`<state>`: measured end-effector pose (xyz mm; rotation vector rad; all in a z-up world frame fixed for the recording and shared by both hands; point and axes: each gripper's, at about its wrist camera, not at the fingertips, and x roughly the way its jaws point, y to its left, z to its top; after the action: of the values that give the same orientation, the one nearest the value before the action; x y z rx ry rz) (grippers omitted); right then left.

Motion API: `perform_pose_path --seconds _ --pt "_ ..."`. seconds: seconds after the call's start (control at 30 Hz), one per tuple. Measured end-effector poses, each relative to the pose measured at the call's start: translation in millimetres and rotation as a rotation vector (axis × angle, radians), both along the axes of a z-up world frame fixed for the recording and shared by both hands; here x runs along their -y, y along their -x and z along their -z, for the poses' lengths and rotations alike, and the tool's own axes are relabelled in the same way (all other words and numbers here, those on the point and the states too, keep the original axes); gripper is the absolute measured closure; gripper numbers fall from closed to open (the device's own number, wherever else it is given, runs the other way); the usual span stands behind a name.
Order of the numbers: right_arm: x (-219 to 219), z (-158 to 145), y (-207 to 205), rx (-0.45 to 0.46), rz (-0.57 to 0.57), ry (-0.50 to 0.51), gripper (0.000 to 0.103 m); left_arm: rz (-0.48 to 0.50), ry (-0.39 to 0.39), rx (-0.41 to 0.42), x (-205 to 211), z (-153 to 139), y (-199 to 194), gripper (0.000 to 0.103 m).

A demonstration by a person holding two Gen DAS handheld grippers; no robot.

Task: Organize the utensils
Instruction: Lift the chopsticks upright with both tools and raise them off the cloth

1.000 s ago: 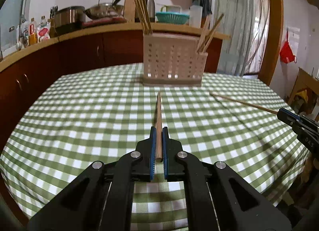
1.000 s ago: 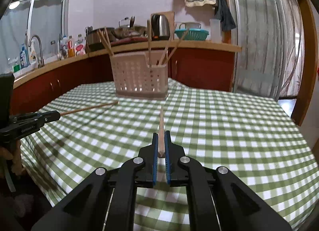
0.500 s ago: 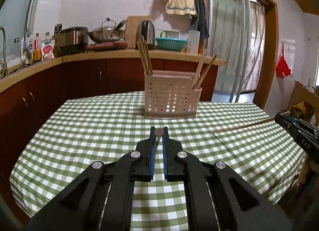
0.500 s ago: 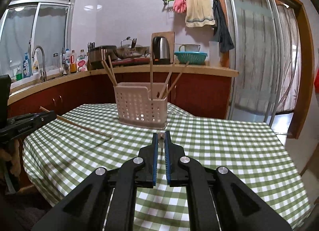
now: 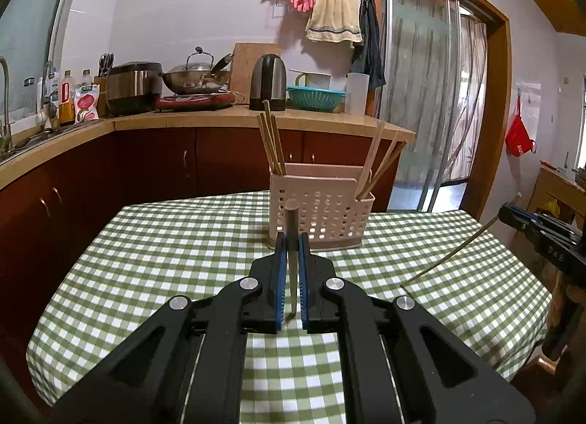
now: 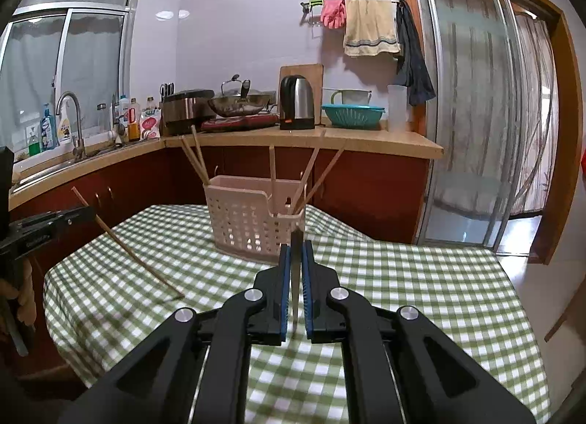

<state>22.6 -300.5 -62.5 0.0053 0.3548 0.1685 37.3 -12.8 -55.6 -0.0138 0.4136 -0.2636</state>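
Observation:
My left gripper point(image 5: 292, 241) is shut on a wooden chopstick point(image 5: 292, 220), seen almost end-on above the checked table point(image 5: 164, 259). My right gripper point(image 6: 296, 252) is shut on a second chopstick point(image 6: 296, 241). Each gripper shows in the other's view: the right gripper point(image 5: 509, 213) holds its chopstick point(image 5: 450, 247) slanting down toward the cloth. The left gripper point(image 6: 88, 214) does the same with its chopstick point(image 6: 128, 241). Straight ahead stands a pale perforated utensil basket point(image 5: 322, 208) point(image 6: 245, 219). Several chopsticks point(image 5: 271, 145) point(image 6: 273, 167) stand upright in its compartments.
Behind the table runs a wooden counter point(image 5: 219, 116) with a kettle point(image 5: 269, 81), a wok, a rice cooker and a sink tap point(image 6: 69, 120). A glass sliding door point(image 6: 472, 131) is at the right. The table's edge drops off on each side.
Both grippers have risen, each lifting its chopstick off the cloth. The chopsticks, flat on the table before, now slant down from the jaws. The basket has not moved.

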Motion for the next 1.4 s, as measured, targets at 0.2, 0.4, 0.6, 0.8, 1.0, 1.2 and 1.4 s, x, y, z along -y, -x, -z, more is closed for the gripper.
perform_pose_path --seconds 0.2,0.4,0.6,0.8,1.0,1.2,1.4 --pt "-7 -5 -22 0.026 -0.008 -0.003 0.096 0.0 0.005 0.01 2 -5 -17 0.096" --pt "-13 -8 -36 0.036 -0.011 -0.003 0.096 0.004 0.011 0.015 4 -8 -31 0.096" --pt "-16 -11 -43 0.037 -0.011 0.002 0.096 0.007 0.008 0.02 5 -9 -39 0.096" --pt "-16 -12 -44 0.036 -0.012 -0.002 0.096 0.01 0.009 0.02 5 -12 -43 0.096" --pt "-16 -16 -49 0.046 -0.015 -0.01 0.096 0.02 0.014 0.03 8 -18 -44 0.096" --pt "-18 -26 -50 0.076 -0.032 -0.02 0.096 0.038 0.023 0.062 11 -34 -45 0.096" --pt "-22 -42 -52 0.126 -0.049 -0.034 0.096 0.053 0.039 0.12 15 -56 -46 0.096"
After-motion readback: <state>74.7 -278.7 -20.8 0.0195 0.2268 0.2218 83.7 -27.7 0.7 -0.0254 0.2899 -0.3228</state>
